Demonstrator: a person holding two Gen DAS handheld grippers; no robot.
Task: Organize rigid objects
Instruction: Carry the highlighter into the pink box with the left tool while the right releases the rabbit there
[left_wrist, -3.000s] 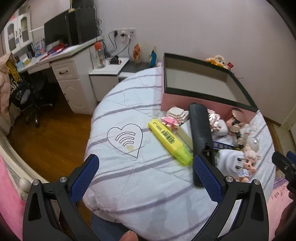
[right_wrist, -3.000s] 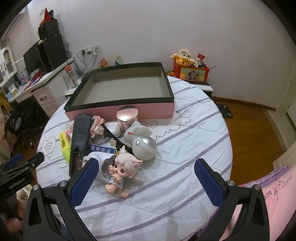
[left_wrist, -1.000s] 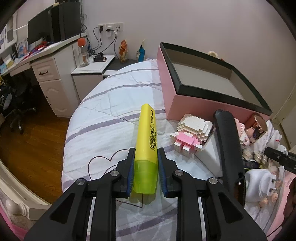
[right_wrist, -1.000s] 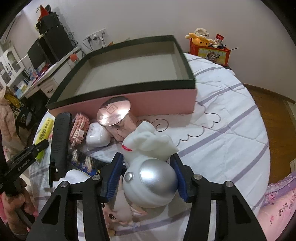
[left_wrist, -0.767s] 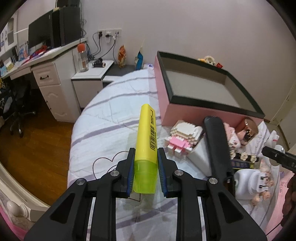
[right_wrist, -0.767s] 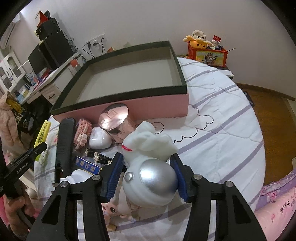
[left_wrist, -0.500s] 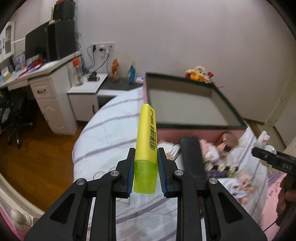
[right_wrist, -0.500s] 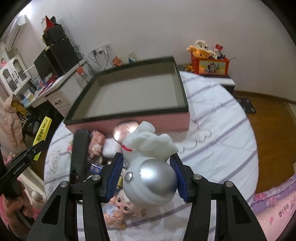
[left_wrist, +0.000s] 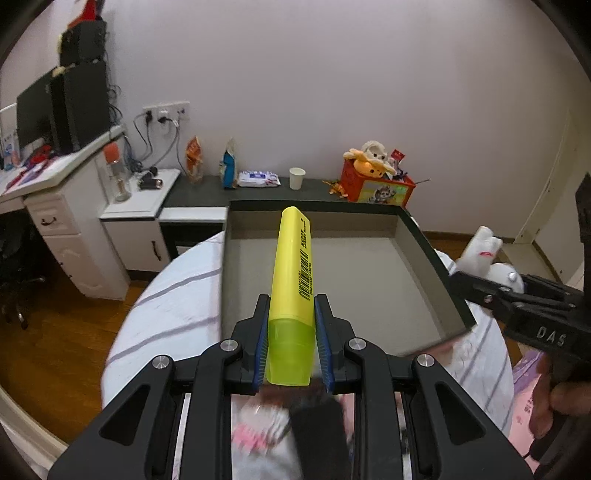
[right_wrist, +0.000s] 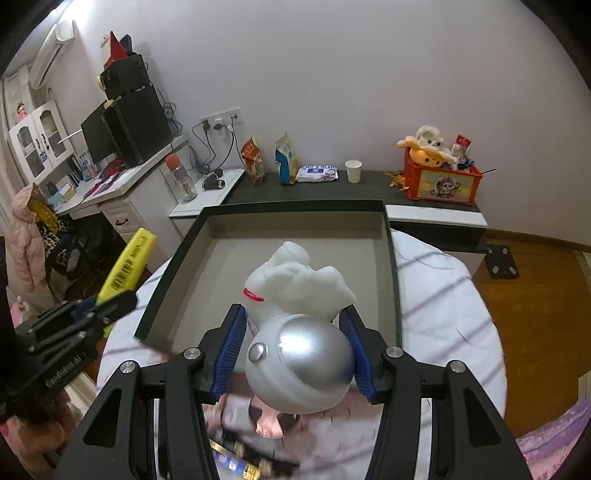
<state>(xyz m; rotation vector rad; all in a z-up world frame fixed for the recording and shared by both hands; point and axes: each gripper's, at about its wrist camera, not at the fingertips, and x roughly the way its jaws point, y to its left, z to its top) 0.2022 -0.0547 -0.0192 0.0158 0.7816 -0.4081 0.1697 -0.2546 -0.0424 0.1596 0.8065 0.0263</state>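
Note:
My left gripper (left_wrist: 291, 328) is shut on a yellow highlighter (left_wrist: 293, 273) and holds it in the air, pointing over the open pink box (left_wrist: 417, 243) with a dark rim and bare grey floor. My right gripper (right_wrist: 291, 339) is shut on a white and silver rabbit toy (right_wrist: 299, 317), held above the near edge of the same box (right_wrist: 391, 258). The rabbit toy (left_wrist: 480, 251) and right gripper (left_wrist: 491, 288) show at the right of the left wrist view. The highlighter (right_wrist: 127, 264) and left gripper (right_wrist: 99, 306) show at the left of the right wrist view.
Several small objects lie blurred on the striped bed under both grippers, among them a black case (left_wrist: 317, 432) and a blue strip (right_wrist: 232, 461). Behind the box stand a dark shelf (right_wrist: 369, 181), a paper cup (right_wrist: 353, 171), an orange toy crate (right_wrist: 441, 181) and a white desk (right_wrist: 147, 199).
Both grippers have risen and moved forward from the pile toward the box, each carrying its object. The pile on the bed has dropped below the fingers.

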